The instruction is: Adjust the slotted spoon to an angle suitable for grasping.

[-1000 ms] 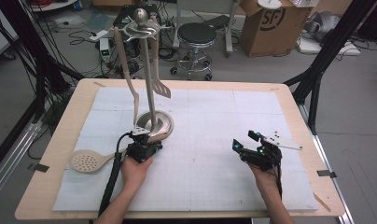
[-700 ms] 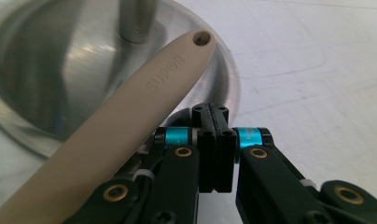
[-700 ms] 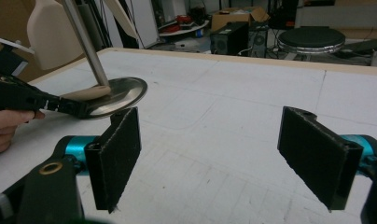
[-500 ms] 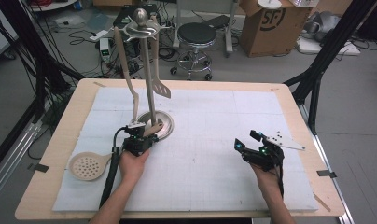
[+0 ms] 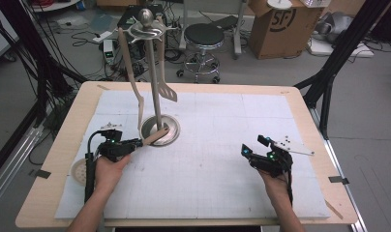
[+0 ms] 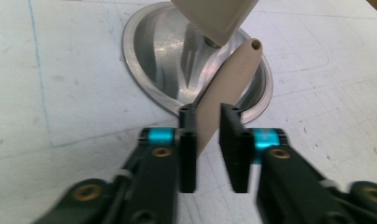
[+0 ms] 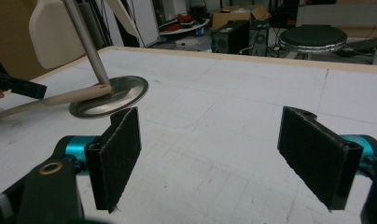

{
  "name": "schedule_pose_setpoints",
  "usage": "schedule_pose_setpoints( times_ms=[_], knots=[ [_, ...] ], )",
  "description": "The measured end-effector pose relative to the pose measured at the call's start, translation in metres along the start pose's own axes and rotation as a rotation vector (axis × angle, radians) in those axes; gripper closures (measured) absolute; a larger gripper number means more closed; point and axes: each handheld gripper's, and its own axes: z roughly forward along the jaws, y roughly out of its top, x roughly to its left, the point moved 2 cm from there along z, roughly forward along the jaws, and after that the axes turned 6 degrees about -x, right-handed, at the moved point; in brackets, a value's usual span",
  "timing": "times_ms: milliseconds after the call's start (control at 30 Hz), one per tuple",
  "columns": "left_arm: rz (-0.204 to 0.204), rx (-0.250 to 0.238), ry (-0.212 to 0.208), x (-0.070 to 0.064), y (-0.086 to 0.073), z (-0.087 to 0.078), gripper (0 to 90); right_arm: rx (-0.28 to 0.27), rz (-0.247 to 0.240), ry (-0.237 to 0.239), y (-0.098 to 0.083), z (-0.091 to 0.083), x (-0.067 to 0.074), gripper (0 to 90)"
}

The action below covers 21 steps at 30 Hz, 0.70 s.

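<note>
A beige skimmer lies at the left of the white mat (image 5: 222, 125). Its round head (image 5: 77, 170) is by the person's left wrist, and its handle (image 5: 155, 136) ends over the steel base (image 5: 170, 129) of a utensil stand (image 5: 156, 92). My left gripper (image 5: 135, 143) straddles that handle (image 6: 233, 74). Its jaws have just been opening, and a gap shows beside the handle, so it is open (image 6: 207, 112). My right gripper (image 5: 251, 145) hovers over the mat at the right, open wide (image 7: 214, 135) with nothing between its pads.
A beige spatula (image 5: 130, 72) and a slotted turner (image 5: 168, 89) hang from the stand's top. Behind the table are a stool (image 5: 203, 36), a cardboard box (image 5: 276, 24) and floor cables. Black frame legs (image 5: 329, 82) stand at both sides.
My left gripper has drawn back to the left along the skimmer handle, away from the stand base, leaving the handle's end over the base. The right gripper has stayed in place.
</note>
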Motion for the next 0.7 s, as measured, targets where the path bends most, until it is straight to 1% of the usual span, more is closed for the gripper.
schedule_pose_setpoints(
  times_ms=[67,100,167,267,300,333,400,500,600,700],
  knots=[
    [0.024,0.005,0.004,0.002,-0.001,-0.006,70.8,0.001,-0.001,0.0,0.0,0.0,0.0,20.4],
    [0.029,0.003,-0.002,0.003,-0.001,-0.009,69.0,-0.002,0.0,0.0,0.0,0.0,0.0,20.4],
    [0.031,0.01,-0.015,0.007,0.0,-0.014,65.6,-0.001,0.004,-0.001,0.0,0.0,0.0,20.4],
    [0.032,0.032,-0.022,0.013,-0.001,-0.015,62.5,0.007,0.0,0.003,-0.001,0.001,0.0,20.4],
    [0.023,0.044,-0.049,0.016,-0.001,-0.014,60.4,0.006,0.002,0.0,-0.001,0.001,0.001,20.4],
    [0.026,0.053,-0.051,0.017,-0.002,-0.013,58.8,0.005,0.0,0.003,0.0,0.001,0.002,20.4],
    [0.035,0.066,-0.048,0.017,-0.003,-0.012,57.2,0.005,0.002,0.003,0.0,0.001,0.002,20.4],
    [0.053,0.067,-0.044,0.015,-0.003,-0.012,55.4,0.012,0.004,0.002,-0.001,0.002,0.001,20.4],
    [0.054,0.081,-0.04,0.016,-0.004,-0.011,54.2,0.01,0.004,0.003,-0.001,0.002,0.002,20.4],
    [0.077,0.112,-0.023,0.016,-0.006,-0.008,53.9,0.007,0.001,0.004,-0.001,0.002,0.002,20.4]
  ],
)
